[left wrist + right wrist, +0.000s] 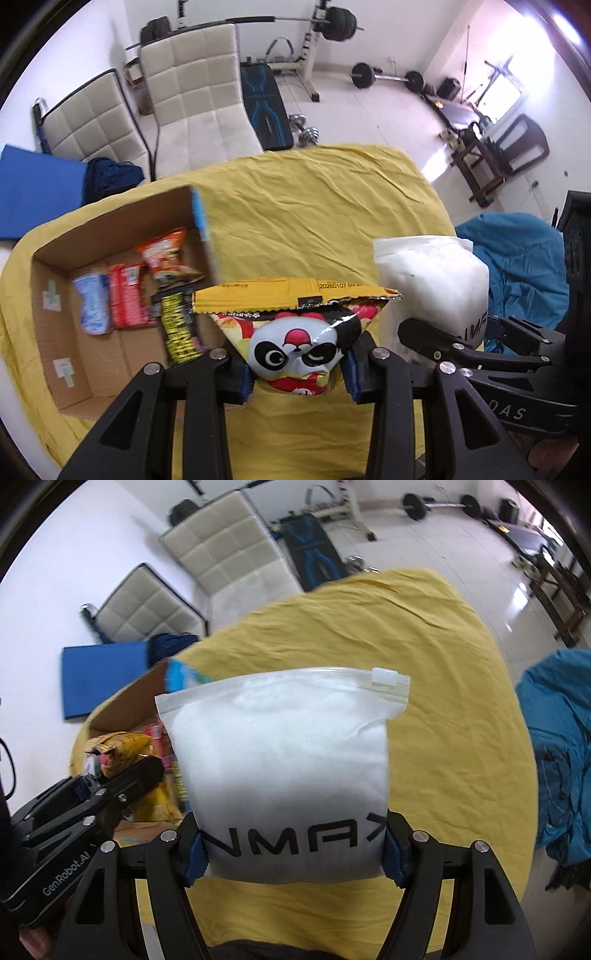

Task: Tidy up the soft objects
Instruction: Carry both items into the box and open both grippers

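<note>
Yellow cloth (314,206), heavily creased, covers the whole table and fills the middle of both views. On its left part sits an open cardboard box (48,332) with one upright flap edged in blue. Inside the box lie several snack packets side by side on the floor of it: a pale blue packet (91,308), a red packet (127,297) touching it, an orange-and-red bag (166,258) nearer the far wall, and a black-and-yellow packet (181,328) at the near right side. The white zip pouch (284,760), with black letters across its lower part and a slider on its top seal, is lifted above the cloth to the right of the box; the right gripper (293,849) has its jaws clamped on the pouch's lower edge, one blue pad pressed to each side. Just to its left, the snack bag with a panda face (295,347) and a yellow top seal is held up over the cloth beside the box's near right corner; the left gripper (297,369) has its jaws pinched on the bag's bottom, squeezing it into a wedge. The two grippers stand close together, side by side. Behind the table stand two pale quilted chairs (199,88) and weight-lifting gear on a tiled floor.
</note>
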Motion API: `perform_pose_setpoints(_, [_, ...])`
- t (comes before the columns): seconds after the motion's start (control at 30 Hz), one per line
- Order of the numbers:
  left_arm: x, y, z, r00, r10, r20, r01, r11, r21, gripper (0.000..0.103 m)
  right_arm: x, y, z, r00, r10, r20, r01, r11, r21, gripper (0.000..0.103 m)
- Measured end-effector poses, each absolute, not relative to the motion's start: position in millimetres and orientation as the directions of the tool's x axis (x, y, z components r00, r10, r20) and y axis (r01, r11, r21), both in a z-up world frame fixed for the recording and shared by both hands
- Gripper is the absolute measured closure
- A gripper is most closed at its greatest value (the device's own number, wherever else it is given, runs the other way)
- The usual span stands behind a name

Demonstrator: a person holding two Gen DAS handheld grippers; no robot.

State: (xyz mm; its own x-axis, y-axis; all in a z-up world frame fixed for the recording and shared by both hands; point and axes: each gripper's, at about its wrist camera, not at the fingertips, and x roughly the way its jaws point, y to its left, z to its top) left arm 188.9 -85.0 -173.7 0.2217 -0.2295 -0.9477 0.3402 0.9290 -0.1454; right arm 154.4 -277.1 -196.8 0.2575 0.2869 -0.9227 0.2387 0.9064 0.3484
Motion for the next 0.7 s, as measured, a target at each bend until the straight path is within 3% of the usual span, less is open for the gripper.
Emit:
perform_pose_setpoints(0.4, [197.9, 63.5, -156.9, 0.266, -0.161, -0.950, 0.174, 0.978, -0.117, 0.069, 192.0, -118.0, -169.7, 0.231, 0.363, -0.903, 0.045, 0.923, 0.382, 0.028])
perform_pose_setpoints(0.7, [208.6, 155.1, -195.3, 0.192, -0.119, -0.974, 0.060, 0.992, -0.110, 0.069, 212.1, -16.3, -213.3, 0.136, 0.357, -0.924, -0.043, 0.934, 0.355, 0.028])
